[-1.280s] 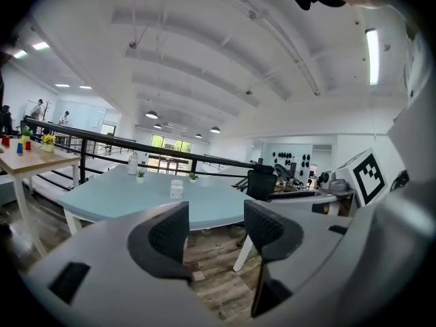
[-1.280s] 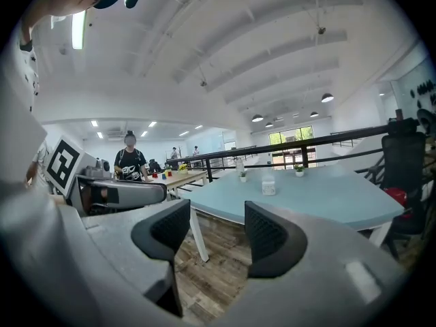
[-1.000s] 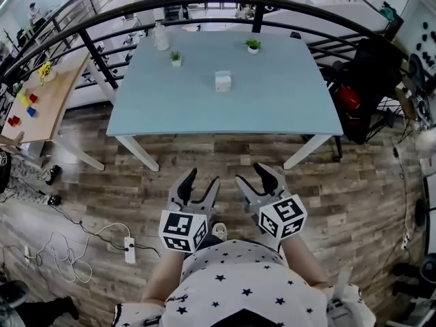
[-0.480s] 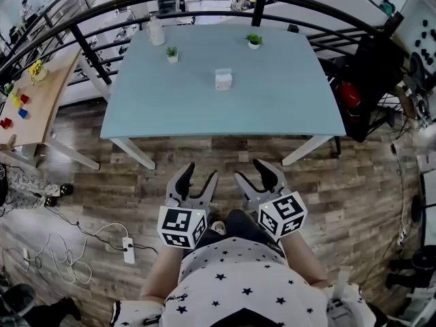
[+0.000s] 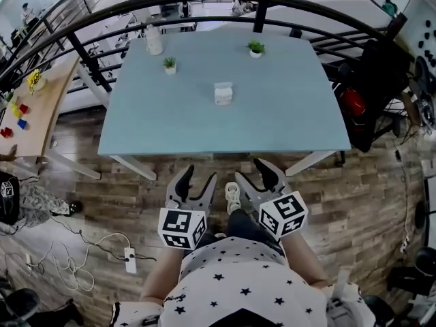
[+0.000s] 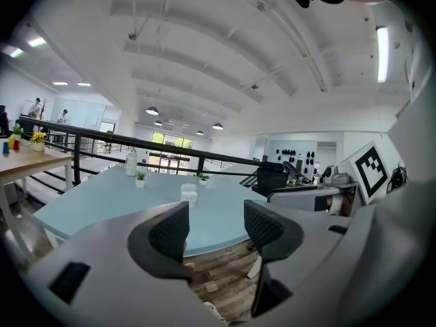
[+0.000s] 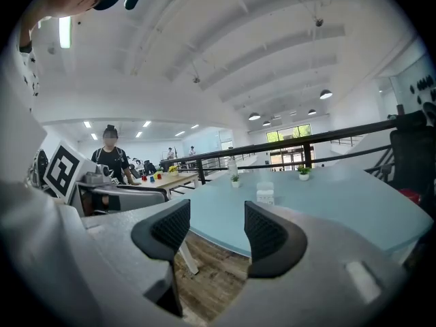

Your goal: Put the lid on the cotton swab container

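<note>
The small white cotton swab container (image 5: pixel 223 92) stands near the middle of the light blue table (image 5: pixel 286 114). It is too far off to make out its lid. It also shows small in the left gripper view (image 6: pixel 189 195) and the right gripper view (image 7: pixel 265 193). My left gripper (image 5: pixel 197 177) and right gripper (image 5: pixel 248 172) hang side by side over the wooden floor, short of the table's near edge. Both stand open with nothing between their fingers, as the left gripper (image 6: pixel 214 227) and the right gripper (image 7: pixel 212 230) show in their own views.
Two little potted plants (image 5: pixel 168 64) (image 5: pixel 256 48) and a white bottle (image 5: pixel 154 41) stand at the table's far side. A black railing (image 5: pixel 204 2) curves behind. A wooden side table with coloured blocks (image 5: pixel 20 107) is left, dark gear (image 5: pixel 371 80) right, cables and a power strip (image 5: pixel 128 254) on the floor.
The table has drawn nearer in the head view as the person steps toward it. A shoe now shows between the two grippers. Both grippers stay open and level.
</note>
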A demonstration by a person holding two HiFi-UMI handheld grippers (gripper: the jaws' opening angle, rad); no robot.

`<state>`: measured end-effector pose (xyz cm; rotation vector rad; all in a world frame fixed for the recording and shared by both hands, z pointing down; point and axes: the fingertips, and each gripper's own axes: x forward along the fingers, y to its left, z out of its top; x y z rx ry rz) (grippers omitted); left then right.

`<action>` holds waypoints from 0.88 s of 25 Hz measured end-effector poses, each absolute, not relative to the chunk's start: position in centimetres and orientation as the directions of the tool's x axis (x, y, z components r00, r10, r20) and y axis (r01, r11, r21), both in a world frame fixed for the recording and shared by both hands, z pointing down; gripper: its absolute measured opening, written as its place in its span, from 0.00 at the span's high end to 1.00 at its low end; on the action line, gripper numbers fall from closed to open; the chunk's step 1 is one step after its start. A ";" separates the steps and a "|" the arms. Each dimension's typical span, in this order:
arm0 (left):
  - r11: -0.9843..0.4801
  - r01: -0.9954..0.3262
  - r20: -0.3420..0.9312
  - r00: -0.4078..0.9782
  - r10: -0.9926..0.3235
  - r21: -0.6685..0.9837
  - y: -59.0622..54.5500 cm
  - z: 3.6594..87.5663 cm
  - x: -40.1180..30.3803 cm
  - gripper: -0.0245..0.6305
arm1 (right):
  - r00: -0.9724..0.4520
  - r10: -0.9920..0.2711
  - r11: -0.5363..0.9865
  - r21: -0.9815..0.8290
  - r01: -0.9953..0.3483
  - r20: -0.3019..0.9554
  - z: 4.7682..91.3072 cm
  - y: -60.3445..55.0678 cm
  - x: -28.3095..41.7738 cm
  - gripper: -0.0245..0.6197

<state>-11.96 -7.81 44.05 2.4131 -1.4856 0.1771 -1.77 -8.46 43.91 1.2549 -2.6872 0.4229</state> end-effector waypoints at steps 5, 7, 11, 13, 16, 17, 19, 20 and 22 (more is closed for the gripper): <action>-0.420 -0.890 0.256 0.454 -0.854 0.178 -13.1 43.9 -11.1 0.60 | -0.646 -0.727 0.622 -0.178 -0.763 0.230 43.2 -14.1 -0.9 0.60; -0.414 -0.892 0.257 0.449 -0.856 0.179 -15.3 43.9 -10.8 0.60 | -0.650 -0.725 0.626 -0.177 -0.760 0.229 43.0 -16.4 -0.7 0.60; -0.403 -0.897 0.273 0.440 -0.856 0.183 -19.2 44.3 -10.1 0.59 | -0.659 -0.716 0.635 -0.176 -0.752 0.231 42.7 -20.6 0.0 0.60; -0.400 -0.897 0.279 0.439 -0.854 0.186 -21.2 44.4 -9.8 0.59 | -0.663 -0.711 0.640 -0.174 -0.748 0.235 42.6 -22.7 0.3 0.60; -0.401 -0.897 0.289 0.439 -0.851 0.184 -24.1 44.7 -9.2 0.59 | -0.669 -0.704 0.647 -0.172 -0.743 0.240 42.5 -25.9 0.7 0.60; -0.400 -0.897 0.294 0.439 -0.849 0.185 -25.0 44.8 -9.0 0.58 | -0.670 -0.702 0.648 -0.175 -0.741 0.241 42.4 -26.9 0.8 0.60; -0.397 -0.898 0.308 0.438 -0.845 0.188 -26.7 45.3 -8.7 0.58 | -0.673 -0.699 0.649 -0.181 -0.739 0.242 42.5 -28.9 1.0 0.60; -0.395 -0.899 0.316 0.436 -0.843 0.189 -27.5 45.6 -8.5 0.57 | -0.675 -0.697 0.650 -0.182 -0.738 0.245 42.5 -29.9 1.0 0.60; -0.392 -0.900 0.330 0.435 -0.838 0.191 -29.0 46.2 -8.2 0.56 | -0.679 -0.689 0.655 -0.182 -0.733 0.253 42.7 -31.6 0.9 0.60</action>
